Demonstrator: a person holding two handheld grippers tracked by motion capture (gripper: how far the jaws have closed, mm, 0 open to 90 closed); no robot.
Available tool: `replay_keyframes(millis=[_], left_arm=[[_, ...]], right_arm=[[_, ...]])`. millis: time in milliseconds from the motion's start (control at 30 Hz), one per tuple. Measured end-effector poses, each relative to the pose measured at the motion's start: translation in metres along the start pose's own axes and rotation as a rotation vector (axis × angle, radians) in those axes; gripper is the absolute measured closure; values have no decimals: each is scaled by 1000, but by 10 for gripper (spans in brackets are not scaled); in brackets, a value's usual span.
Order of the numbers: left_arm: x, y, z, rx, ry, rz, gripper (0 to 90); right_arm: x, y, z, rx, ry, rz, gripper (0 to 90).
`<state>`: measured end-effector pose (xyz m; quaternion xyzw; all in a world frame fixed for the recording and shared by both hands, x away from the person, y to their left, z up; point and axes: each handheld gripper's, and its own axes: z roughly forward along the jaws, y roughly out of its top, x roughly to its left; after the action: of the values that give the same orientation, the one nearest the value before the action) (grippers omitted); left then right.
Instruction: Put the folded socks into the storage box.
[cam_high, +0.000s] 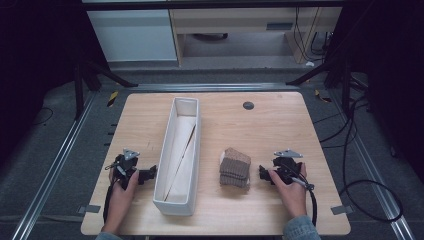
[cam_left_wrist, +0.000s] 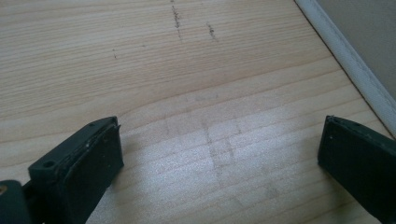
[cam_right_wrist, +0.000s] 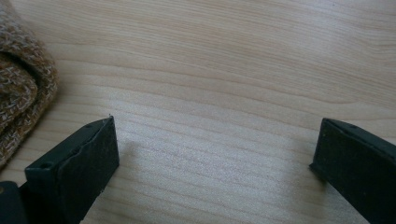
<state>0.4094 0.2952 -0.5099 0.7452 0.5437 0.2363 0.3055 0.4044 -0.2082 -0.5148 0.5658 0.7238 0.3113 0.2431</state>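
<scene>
- A long white bin (cam_high: 177, 150) stands lengthwise on the table (cam_high: 270, 125), holding a slanted divider panel (cam_high: 182, 150).
- Folded brown knitwear (cam_high: 235, 167) lies beside it.
- Left gripper (cam_high: 150, 174) and right gripper (cam_high: 261, 173): jaws spread wide, empty.

On the desk (cam_high: 280, 125), the tray (cam_high: 179, 155) runs lengthwise from near the far edge toward the near edge, left of centre. The cloth (cam_high: 235, 167) lies to its right, well apart from it. The left gripper (cam_high: 145, 175) sits just left of the tray by the near left corner. The right gripper (cam_high: 263, 173) sits just right of the cloth. A grommet (cam_high: 248, 105) sits near the far edge.
</scene>
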Motion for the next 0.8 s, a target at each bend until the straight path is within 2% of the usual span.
replay_keyframes(millis=[400, 533, 600, 667, 800], left_arm=[[0, 0, 0, 0, 1, 0, 0], [0, 0, 0, 0, 1, 0, 0], [0, 0, 0, 0, 1, 0, 0], [0, 0, 0, 0, 1, 0, 0], [0, 0, 0, 0, 1, 0, 0]], right_arm=[[-1, -2, -2, -2, 6, -3, 8], [-1, -4, -5, -8, 6, -6, 47], [-1, -4, -8, -4, 14, -10, 79], [-1, -2, -16, -23, 3, -23, 87], [2, 0, -29, -58, 16, -21, 105]])
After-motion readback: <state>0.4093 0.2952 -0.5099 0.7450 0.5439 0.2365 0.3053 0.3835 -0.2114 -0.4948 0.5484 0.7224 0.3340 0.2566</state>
